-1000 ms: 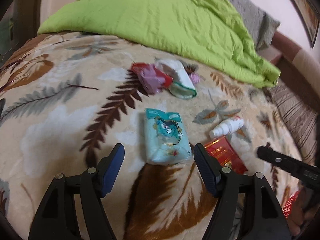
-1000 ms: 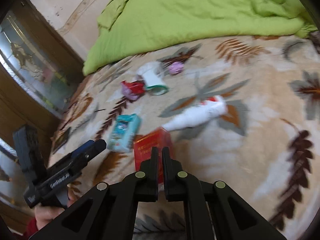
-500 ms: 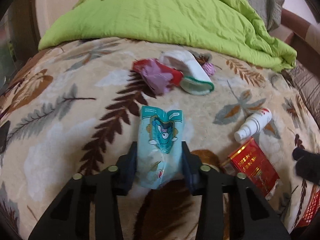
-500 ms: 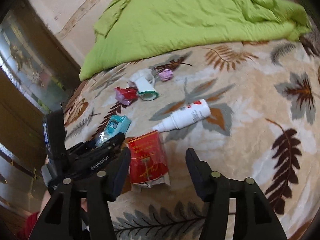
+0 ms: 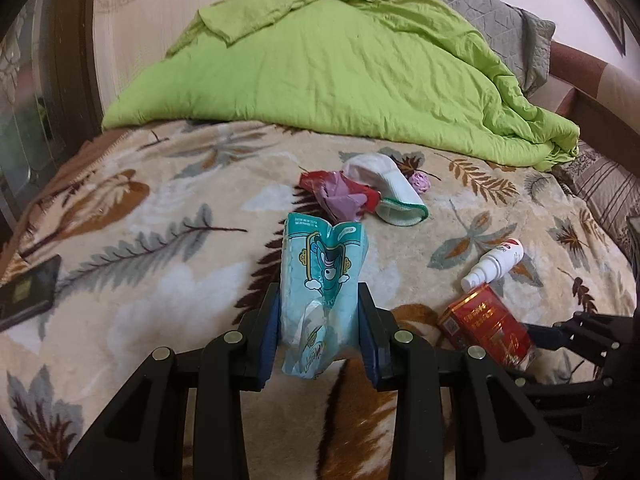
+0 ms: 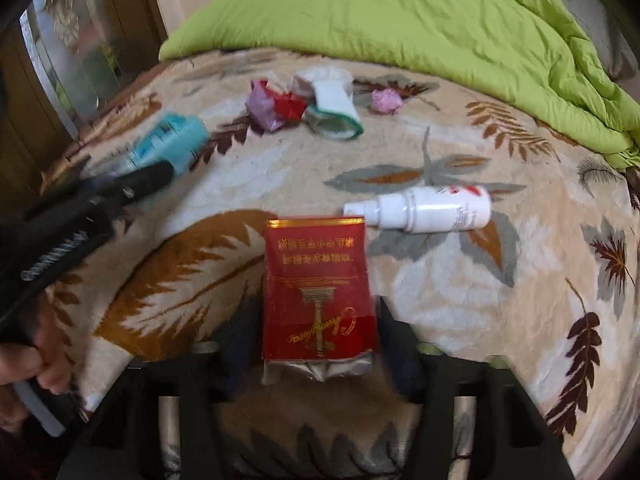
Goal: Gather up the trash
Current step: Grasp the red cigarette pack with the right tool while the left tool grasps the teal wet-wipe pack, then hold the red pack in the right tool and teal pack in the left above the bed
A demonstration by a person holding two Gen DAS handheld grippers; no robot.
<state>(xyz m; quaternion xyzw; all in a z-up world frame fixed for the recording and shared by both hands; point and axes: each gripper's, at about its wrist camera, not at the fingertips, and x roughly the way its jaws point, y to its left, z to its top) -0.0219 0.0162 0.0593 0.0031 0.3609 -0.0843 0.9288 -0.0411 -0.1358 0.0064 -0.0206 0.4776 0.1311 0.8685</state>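
Leaf-print blanket (image 5: 168, 280) under green duvet (image 5: 340, 68); left gripper (image 5: 318, 332) clamps teal packet (image 5: 320, 280); right gripper (image 6: 316, 340) straddles red pack (image 6: 318, 292), grip unclear.

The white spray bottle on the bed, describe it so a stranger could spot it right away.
Start at the green quilt, then come down the leaf-print blanket. The white spray bottle lies on its side just beyond the red cigarette pack. It is the only hard white plastic cylinder there.

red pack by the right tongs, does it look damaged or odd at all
Yes. The red pack is torn open at its near end, with crumpled silver foil sticking out. It lies flat on the blanket between the right tongs, whose fingers are too blurred to show contact.
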